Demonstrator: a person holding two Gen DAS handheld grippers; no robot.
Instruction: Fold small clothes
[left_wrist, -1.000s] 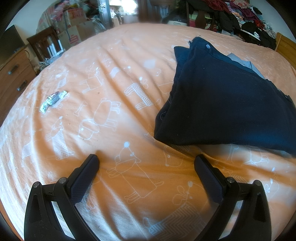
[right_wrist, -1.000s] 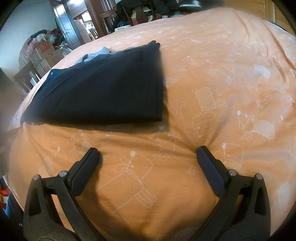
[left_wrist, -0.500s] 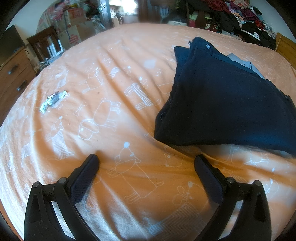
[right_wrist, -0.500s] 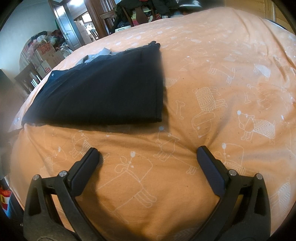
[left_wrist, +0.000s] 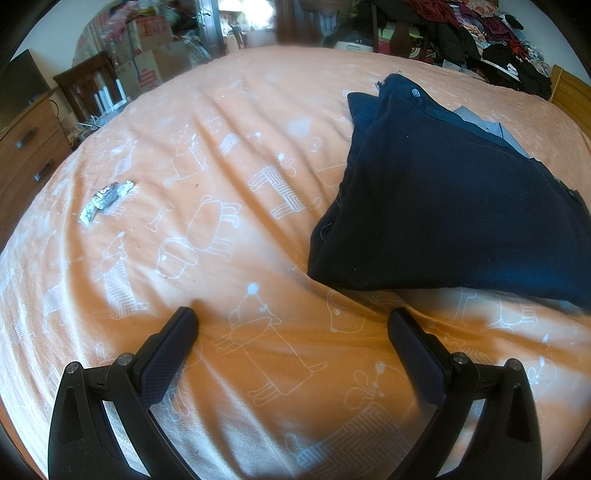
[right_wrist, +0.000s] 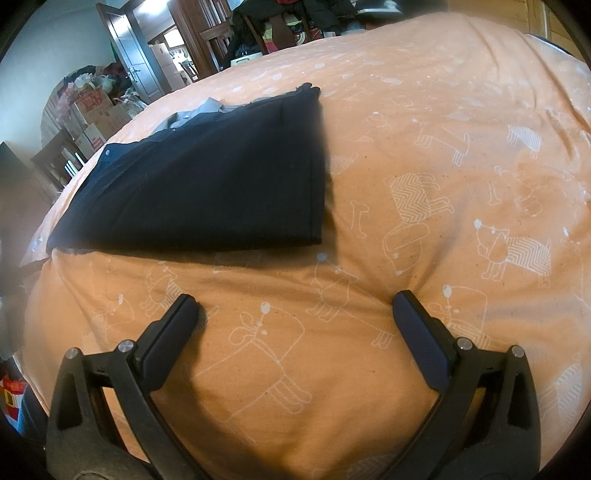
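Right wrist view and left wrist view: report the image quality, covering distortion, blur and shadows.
Both views: strong fisheye bulge, dark vignette corners. Right wrist view: navy garment has a smeared right edge and a hard shadow on the orange bedsheet; a brown blur covers the left margin; open right tool is sharp. Left wrist view: the doorway is blown out, and the open left tool shadows the sheet by its fingertips.

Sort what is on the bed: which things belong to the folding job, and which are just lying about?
Job: navy garment, grey garment under it.
Lying about: crumpled wrapper on the orange bedspread.
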